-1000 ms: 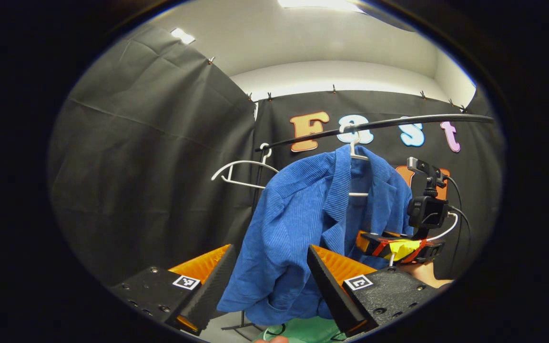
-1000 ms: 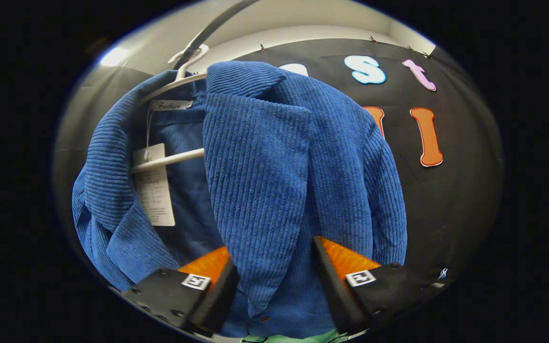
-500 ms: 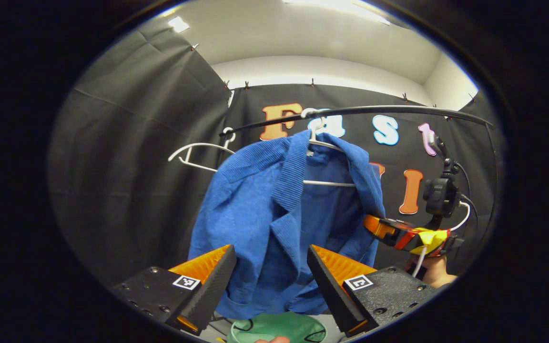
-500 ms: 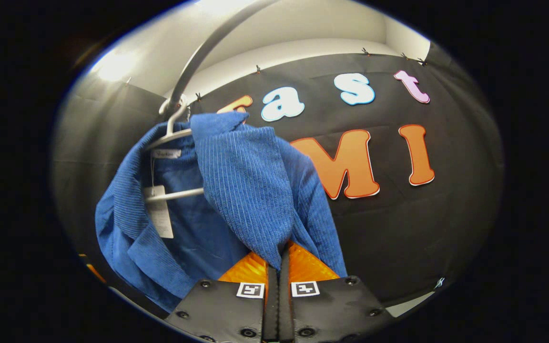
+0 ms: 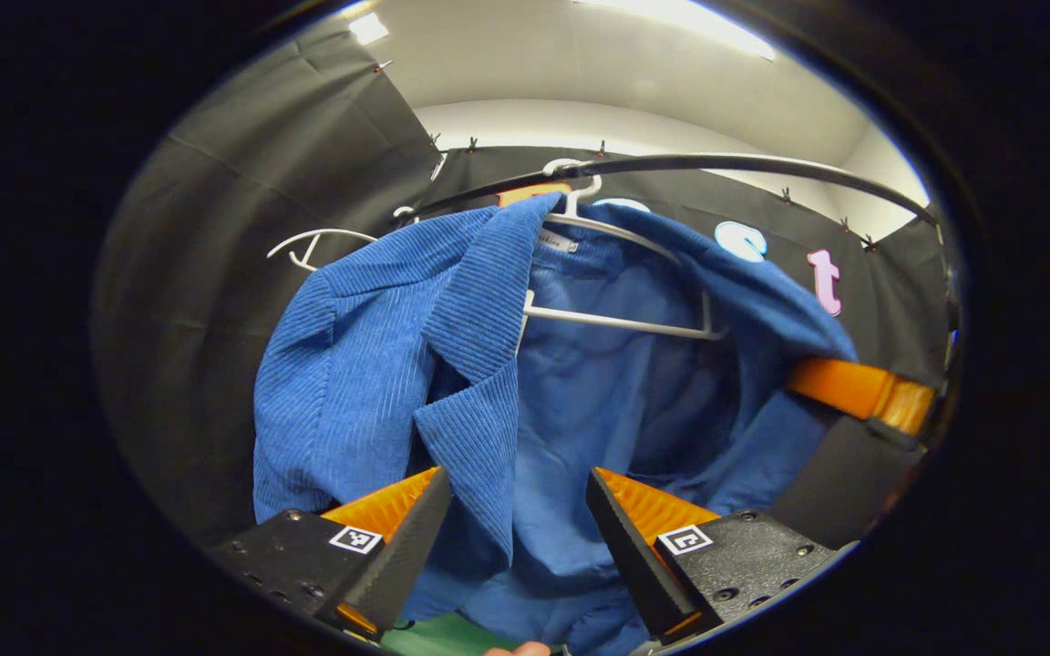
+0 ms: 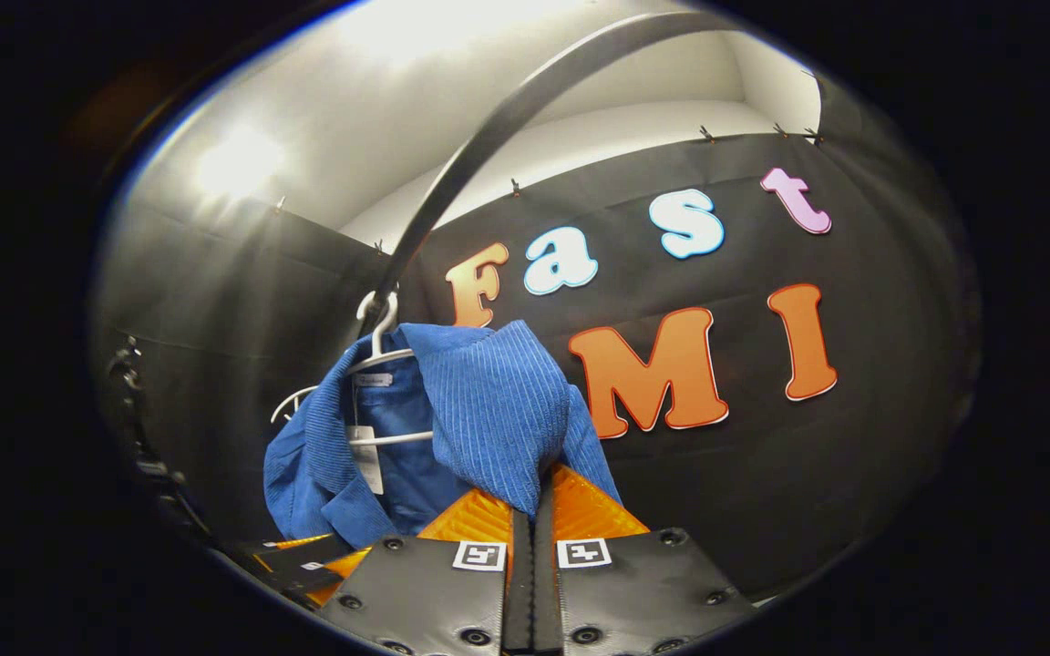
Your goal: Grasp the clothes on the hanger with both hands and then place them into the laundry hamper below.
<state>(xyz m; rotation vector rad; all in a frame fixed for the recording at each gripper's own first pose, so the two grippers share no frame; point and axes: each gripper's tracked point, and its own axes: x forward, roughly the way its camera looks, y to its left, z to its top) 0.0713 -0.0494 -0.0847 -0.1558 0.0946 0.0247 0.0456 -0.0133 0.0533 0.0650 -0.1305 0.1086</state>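
Jacket (image 5: 370,364) lapel btwn open left tool (image 5: 516,547) fingers

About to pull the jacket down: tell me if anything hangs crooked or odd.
The blue jacket sits lopsided on its white hanger: the right gripper holds one lapel pulled sideways. The left gripper is open around the other lapel.

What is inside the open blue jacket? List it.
Inside the blue jacket, the white hanger with its crossbar, a neck label and a hanging paper tag show against the lining. The hanger's shoulder ends are covered by fabric.
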